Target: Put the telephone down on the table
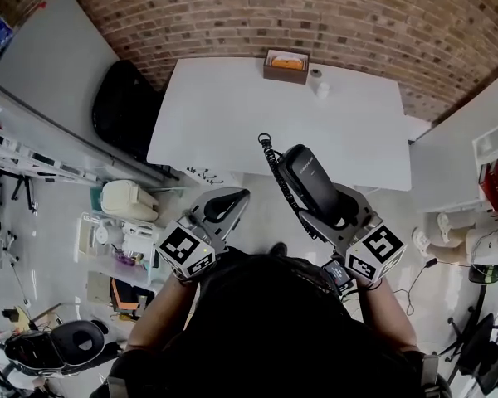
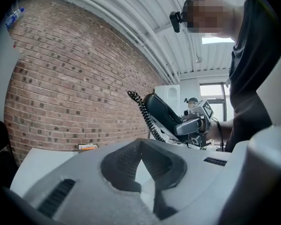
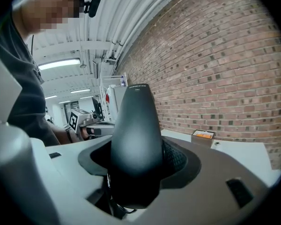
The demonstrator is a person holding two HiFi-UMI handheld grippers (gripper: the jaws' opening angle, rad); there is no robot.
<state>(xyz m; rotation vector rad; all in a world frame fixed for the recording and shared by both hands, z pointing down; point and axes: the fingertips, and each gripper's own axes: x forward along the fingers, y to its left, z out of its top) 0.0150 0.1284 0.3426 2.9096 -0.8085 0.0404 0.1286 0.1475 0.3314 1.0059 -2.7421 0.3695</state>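
Holding the telephone [image 1: 311,181] in the air at the near edge of the white table [image 1: 232,114]
Right gripper [image 1: 334,208] has its jaws clamped round the black handset, which is tilted, with the coiled cord [image 1: 275,172] running beside it. Left gripper [image 1: 224,206] is just off the near edge, jaws pressed together on nothing. A small box [image 1: 285,65] sits at the far edge.
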